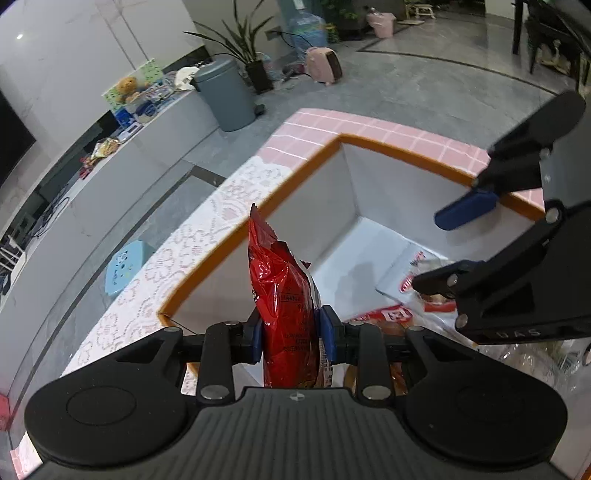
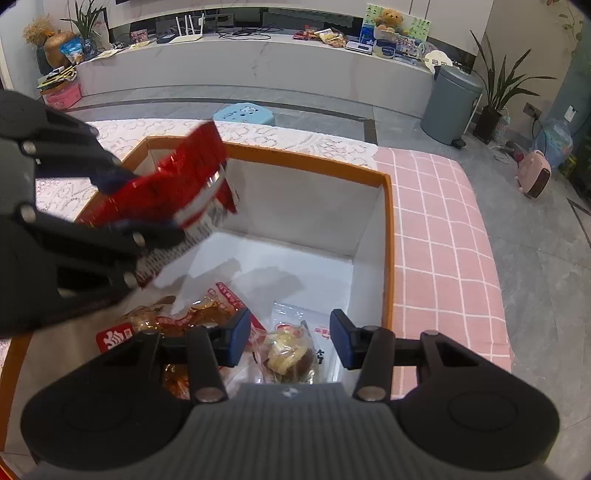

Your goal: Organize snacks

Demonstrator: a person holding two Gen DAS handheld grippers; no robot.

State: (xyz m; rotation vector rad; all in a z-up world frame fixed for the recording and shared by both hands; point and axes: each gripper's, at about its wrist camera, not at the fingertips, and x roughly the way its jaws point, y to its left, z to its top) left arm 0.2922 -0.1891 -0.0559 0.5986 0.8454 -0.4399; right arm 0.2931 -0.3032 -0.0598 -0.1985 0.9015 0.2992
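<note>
Above the orange-rimmed box (image 1: 258, 218), a red snack bag (image 1: 288, 302) is held in the left claw (image 1: 293, 338); right claw (image 2: 288, 338) wide, unloaded; lowering and release judged next.

A home living room, judging by the long white media console (image 2: 258, 62) strewn with a teddy bear (image 2: 391, 18), potted plants (image 2: 498, 92), a grey pedal bin (image 2: 452, 103), and polished stone floor (image 2: 535, 258).

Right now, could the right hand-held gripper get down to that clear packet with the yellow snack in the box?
Probably yes. The right hand-held gripper is open and empty, directly above the clear packet on the box floor. The left hand-held gripper holds the red bag off to the side.
</note>
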